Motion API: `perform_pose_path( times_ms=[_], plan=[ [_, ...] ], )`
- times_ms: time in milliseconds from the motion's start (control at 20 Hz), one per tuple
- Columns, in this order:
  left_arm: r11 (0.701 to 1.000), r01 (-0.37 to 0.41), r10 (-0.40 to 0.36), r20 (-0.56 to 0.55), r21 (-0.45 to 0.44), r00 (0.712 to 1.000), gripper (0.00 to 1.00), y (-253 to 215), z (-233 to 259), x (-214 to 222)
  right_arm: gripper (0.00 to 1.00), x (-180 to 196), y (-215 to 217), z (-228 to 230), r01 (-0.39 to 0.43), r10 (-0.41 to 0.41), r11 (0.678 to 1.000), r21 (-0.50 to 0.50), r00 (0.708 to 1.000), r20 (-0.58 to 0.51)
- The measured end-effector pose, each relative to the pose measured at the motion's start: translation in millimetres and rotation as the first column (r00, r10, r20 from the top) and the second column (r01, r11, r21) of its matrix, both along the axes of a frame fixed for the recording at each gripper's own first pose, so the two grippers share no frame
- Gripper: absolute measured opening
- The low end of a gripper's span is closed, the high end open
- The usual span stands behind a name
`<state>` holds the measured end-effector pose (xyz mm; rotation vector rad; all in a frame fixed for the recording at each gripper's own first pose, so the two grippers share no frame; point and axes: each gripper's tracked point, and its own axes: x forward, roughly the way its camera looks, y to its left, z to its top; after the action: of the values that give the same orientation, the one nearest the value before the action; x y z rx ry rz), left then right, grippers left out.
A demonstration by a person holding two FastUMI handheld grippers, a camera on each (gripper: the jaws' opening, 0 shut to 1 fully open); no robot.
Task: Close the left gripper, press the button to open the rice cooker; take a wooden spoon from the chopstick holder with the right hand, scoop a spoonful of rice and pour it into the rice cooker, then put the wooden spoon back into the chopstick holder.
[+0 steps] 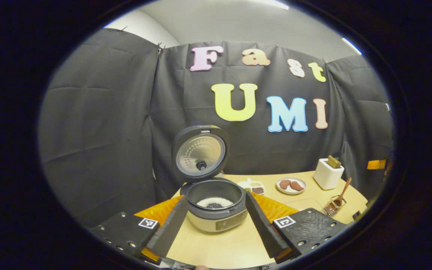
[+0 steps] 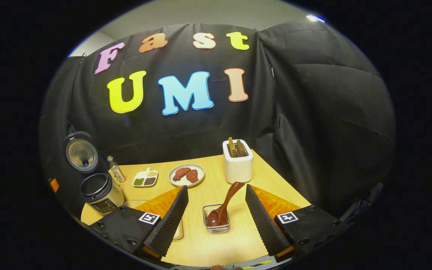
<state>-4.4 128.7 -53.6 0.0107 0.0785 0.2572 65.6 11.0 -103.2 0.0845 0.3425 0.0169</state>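
Rice cooker [image 1: 216,204] straight ahead of left tool [image 1: 216,221], lid [image 1: 200,153] upright behind, pot mouth unobstructed from above. Bare desk [image 1: 216,243] between tool and cooker. Right tool [image 2: 216,221]: fingers spread, chopstick holder [image 2: 216,221] with wooden spoon [image 2: 227,204] between them; toaster [image 2: 237,165] beyond.

Dim booth, overhead ceiling strip lights [image 1: 351,45], fisheye-bent edges.

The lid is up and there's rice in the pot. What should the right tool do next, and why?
Probably nothing more than pulling back. The rice cooker is open with rice inside, and the wooden spoon already stands in its holder. The right tool is open, fingers on either side of the spoon without touching it, so the job looks finished.
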Motion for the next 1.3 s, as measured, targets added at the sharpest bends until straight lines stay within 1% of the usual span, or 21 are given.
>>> perform_pose_path(
  times_ms=[100,200,300,350,400,450,500,600,800,950,1050,1100,1150,1200,1250,1300],
  plan=[
    [1.000,-0.014,0.014,-0.010,-0.011,1.000,0.96,0,-2,9,0.97,16,-3,-5,0.014,-0.014,1.000,0.017,1.000,-0.018],
    [0.998,-0.025,0.024,-0.013,-0.049,1.000,0.96,-4,-1,21,0.98,34,-4,-15,0.029,-0.026,0.998,0.049,0.998,-0.062],
    [0.997,-0.017,0.016,-0.006,-0.070,1.000,0.96,-11,-1,36,0.98,50,-6,-28,0.042,-0.034,0.996,0.079,0.994,-0.103],
    [0.998,-0.023,0.022,-0.016,-0.065,1.000,0.96,-12,-2,43,0.97,57,-8,-36,0.048,-0.036,0.995,0.092,0.991,-0.130],
    [0.998,-0.031,0.029,-0.031,-0.057,0.999,0.96,-11,-4,50,0.93,65,-8,-46,0.053,-0.036,0.993,0.105,0.987,-0.154],
    [0.998,-0.035,0.033,-0.036,-0.049,0.999,0.96,-11,-3,56,0.97,72,-10,-54,0.060,-0.040,0.992,0.114,0.984,-0.174],
    [0.998,-0.036,0.035,-0.039,-0.044,0.999,0.96,-15,-2,62,0.98,80,-12,-65,0.067,-0.042,0.990,0.123,0.980,-0.195],
    [0.999,-0.034,0.032,-0.058,-0.039,0.998,0.96,-20,-2,73,0.98,94,-5,-81,0.044,-0.007,0.984,0.175,0.978,-0.207],
    [0.999,-0.046,0.046,-0.096,-0.007,0.994,0.96,-26,-4,94,0.98,117,-12,-125,0.072,-0.010,0.974,0.213,0.960,-0.280],
    [0.997,-0.069,0.067,-0.107,-0.018,0.992,0.96,-34,1,107,0.98,132,-15,-144,0.068,0.005,0.972,0.226,0.951,-0.308],
    [0.996,-0.082,0.079,-0.114,-0.023,0.990,0.96,-42,1,112,0.98,147,-13,-159,0.060,0.026,0.967,0.248,0.944,-0.329],
    [0.996,-0.081,0.078,-0.119,-0.024,0.990,0.96,-48,1,112,0.94,154,-10,-166,0.058,0.036,0.963,0.265,0.940,-0.340],
    [0.997,-0.078,0.074,-0.123,-0.023,0.990,0.96,-53,2,110,0.93,159,-7,-173,0.060,0.046,0.958,0.281,0.935,-0.353],
    [0.997,-0.072,0.069,-0.128,-0.018,0.989,0.96,-58,1,109,0.98,163,-5,-179,0.061,0.053,0.953,0.296,0.930,-0.364],
    [0.998,-0.067,0.065,-0.138,-0.011,0.988,0.96,-63,-2,107,0.98,166,-3,-183,0.063,0.061,0.948,0.311,0.926,-0.373],
    [0.998,-0.066,0.065,-0.153,-0.001,0.986,0.96,-65,-7,106,0.96,167,0,-187,0.065,0.067,0.944,0.324,0.923,-0.379]
  ],
)
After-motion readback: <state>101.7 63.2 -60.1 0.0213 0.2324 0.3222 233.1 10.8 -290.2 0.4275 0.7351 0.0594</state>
